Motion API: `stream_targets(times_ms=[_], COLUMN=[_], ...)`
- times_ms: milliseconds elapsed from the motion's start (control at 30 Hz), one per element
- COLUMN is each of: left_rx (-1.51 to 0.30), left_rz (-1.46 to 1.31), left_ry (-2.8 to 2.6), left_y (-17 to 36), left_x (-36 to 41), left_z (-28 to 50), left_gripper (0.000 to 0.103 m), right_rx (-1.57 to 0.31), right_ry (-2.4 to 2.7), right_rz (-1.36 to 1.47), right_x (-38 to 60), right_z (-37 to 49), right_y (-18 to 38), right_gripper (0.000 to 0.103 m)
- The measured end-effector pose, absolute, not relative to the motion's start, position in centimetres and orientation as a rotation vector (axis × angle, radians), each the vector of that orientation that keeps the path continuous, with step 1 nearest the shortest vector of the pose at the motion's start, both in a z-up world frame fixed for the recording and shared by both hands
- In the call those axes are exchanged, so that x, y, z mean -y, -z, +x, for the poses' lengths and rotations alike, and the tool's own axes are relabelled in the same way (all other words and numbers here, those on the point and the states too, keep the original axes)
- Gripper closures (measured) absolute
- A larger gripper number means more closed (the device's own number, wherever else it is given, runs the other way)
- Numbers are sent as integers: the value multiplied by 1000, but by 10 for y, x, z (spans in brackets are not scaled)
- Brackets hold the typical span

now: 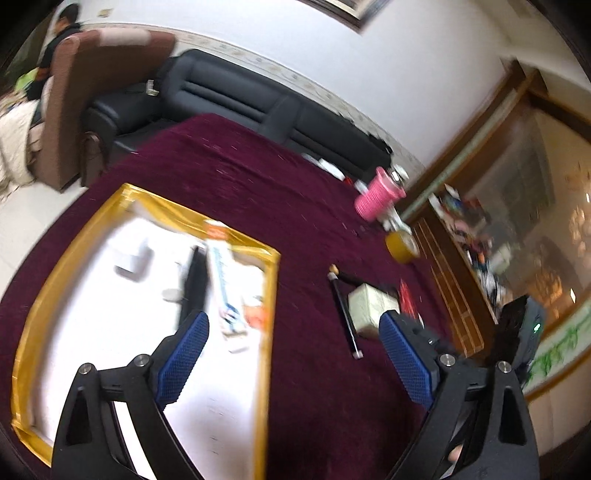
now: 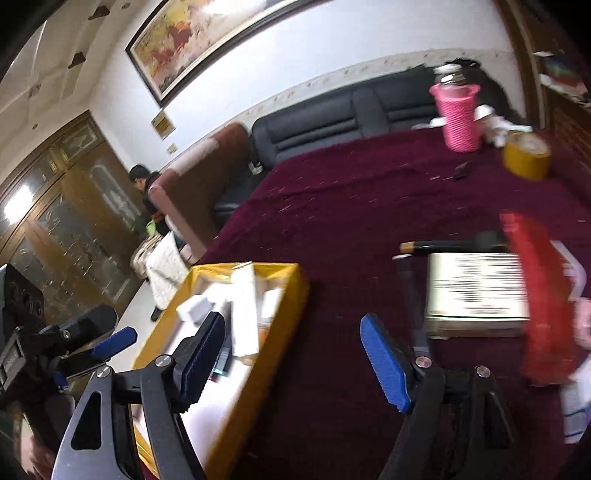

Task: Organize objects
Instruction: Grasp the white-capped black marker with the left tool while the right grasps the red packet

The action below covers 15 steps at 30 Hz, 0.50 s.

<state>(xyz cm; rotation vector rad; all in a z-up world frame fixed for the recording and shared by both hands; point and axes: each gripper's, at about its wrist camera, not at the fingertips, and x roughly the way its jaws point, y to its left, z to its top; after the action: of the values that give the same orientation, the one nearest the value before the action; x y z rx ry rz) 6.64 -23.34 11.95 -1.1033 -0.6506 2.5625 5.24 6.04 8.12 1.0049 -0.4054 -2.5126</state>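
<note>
A gold-rimmed white box [image 1: 273, 295] lies on the maroon table; it shows in the right wrist view too [image 2: 288, 295]. Inside it are a white tube [image 1: 221, 273], a black flat item [image 1: 194, 284] and a small white box [image 1: 131, 258]. On the cloth to its right lie a black pen [image 1: 345, 314], a small cream carton [image 1: 371, 306] and a red packet [image 1: 406, 299]. The carton [image 2: 476, 291] and red packet [image 2: 539, 295] appear in the right wrist view. My left gripper [image 1: 293, 354] is open and empty over the box's right rim. My right gripper [image 2: 291, 362] is open and empty beside the box.
A pink cup [image 1: 376, 194] and a yellow tape roll [image 1: 402, 245] stand at the table's far side. A black sofa [image 1: 258, 99] and a brown armchair [image 1: 74, 92] lie beyond, with a person [image 1: 62, 33] behind. A wooden cabinet [image 1: 498, 206] stands at right.
</note>
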Motion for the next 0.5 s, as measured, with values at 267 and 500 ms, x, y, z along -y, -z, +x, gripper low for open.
stream_targets(times_ms=[267,500], left_rx=[521,441], left_rz=[-1169,-1231], left_ry=[-2480,-2463], left_y=[-94,-78], left_x=[166,135], left_z=[68,75], left_gripper=[10,10], right_rx=[503,444], right_ry=[2803,2782], right_rz=[1074,1265], right_x=[-193,-202], right_z=[38,-15], right_y=[-81,-61], right_gripper=[14,14])
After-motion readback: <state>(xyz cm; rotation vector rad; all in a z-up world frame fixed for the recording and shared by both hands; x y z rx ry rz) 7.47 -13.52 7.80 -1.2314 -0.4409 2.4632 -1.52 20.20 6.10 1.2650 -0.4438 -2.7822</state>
